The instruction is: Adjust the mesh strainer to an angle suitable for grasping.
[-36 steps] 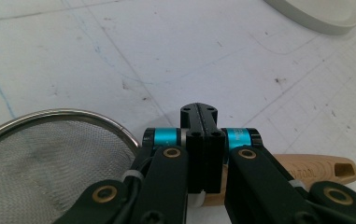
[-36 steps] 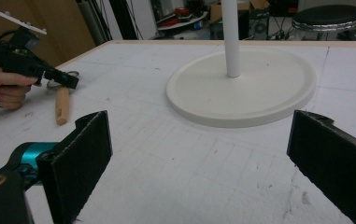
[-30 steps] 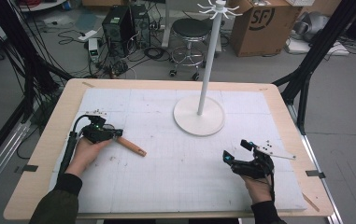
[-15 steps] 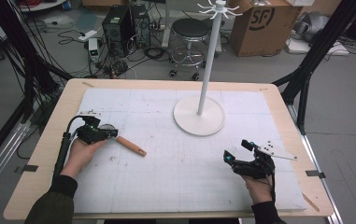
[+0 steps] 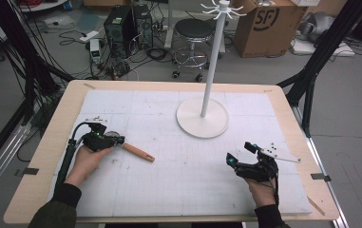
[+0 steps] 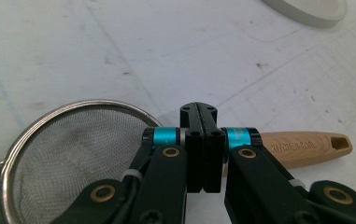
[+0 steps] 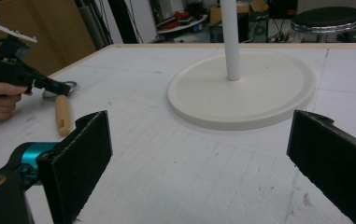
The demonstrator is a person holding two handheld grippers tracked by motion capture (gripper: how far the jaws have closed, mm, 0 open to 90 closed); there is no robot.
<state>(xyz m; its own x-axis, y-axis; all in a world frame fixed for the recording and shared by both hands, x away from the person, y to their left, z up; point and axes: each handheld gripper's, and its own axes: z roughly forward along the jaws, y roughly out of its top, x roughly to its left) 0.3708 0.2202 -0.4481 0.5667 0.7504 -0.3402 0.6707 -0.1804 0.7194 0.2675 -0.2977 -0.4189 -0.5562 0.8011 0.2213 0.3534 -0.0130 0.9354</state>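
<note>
Strainer (image 6: 63, 154): mesh bowl left of the pinch, wooden handle (image 6: 306, 148) running right
Left gripper (image 6: 203, 140): clenched at the strainer's neck
Right gripper (image 7: 199, 163): released, well apart

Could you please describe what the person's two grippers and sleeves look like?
Both grippers are black. The left gripper has teal bands behind its jaws, brass-coloured pivot screws on the linkage arms, and a black cable trailing back along the forearm. The right gripper has flat, rough-textured black pads, a teal band, and a pale three-cornered plate on top. The sleeves are dark olive green.
</note>
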